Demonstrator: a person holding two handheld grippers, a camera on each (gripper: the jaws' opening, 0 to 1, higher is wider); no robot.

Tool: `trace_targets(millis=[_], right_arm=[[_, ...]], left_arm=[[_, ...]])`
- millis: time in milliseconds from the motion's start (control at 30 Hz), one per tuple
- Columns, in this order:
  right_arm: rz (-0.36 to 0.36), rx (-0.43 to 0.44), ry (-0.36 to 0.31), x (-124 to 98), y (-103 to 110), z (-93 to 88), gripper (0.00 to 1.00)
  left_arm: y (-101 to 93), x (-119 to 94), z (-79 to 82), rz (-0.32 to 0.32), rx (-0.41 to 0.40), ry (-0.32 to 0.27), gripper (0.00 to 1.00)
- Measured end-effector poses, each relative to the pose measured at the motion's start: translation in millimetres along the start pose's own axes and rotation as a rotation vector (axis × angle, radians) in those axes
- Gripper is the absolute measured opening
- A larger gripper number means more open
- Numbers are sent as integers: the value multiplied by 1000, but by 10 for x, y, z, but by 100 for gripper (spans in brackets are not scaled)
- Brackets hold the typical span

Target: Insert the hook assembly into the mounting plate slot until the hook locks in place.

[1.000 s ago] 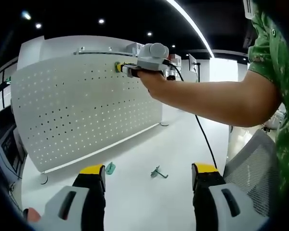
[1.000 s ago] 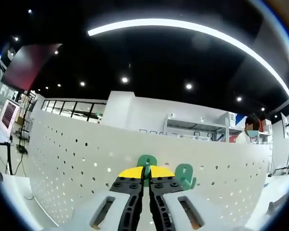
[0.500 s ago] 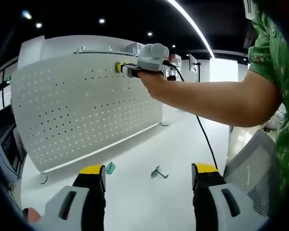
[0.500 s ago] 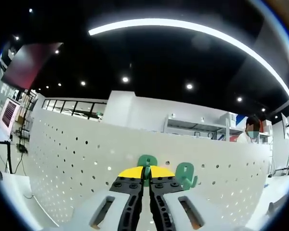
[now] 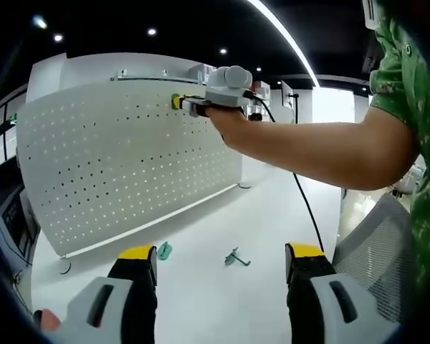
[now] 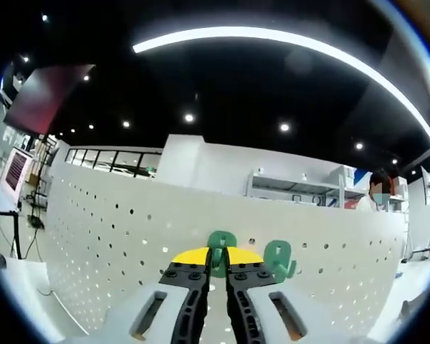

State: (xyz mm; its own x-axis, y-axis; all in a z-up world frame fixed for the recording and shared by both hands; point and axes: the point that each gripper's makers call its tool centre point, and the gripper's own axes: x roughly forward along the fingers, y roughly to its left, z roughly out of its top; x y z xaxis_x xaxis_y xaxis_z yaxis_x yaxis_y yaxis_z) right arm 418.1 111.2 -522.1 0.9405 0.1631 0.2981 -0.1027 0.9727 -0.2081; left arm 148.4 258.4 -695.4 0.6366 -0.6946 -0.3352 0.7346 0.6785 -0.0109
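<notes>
Under dark ceiling lights, a white pegboard stands on a white desk, with a green hook seated near its top edge.
The right hand-held gripper, clamped on that hook half a second ago, now shows a slit between its jaws: release looks begun, so the hook seems locked. A second hook hangs just beside. The left hand-held gripper hovers open over a spare hook.
</notes>
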Motion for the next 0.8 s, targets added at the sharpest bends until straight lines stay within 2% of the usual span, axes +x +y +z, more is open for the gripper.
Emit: trace_targets(millis=[367, 800], right_arm=[[-1, 1, 7, -11, -19, -26, 8], [2, 10, 3, -51, -17, -15, 14]], left_arm=[[-8, 16, -1, -4, -1, -1, 75], [-22, 9, 6, -5, 0, -3, 76]])
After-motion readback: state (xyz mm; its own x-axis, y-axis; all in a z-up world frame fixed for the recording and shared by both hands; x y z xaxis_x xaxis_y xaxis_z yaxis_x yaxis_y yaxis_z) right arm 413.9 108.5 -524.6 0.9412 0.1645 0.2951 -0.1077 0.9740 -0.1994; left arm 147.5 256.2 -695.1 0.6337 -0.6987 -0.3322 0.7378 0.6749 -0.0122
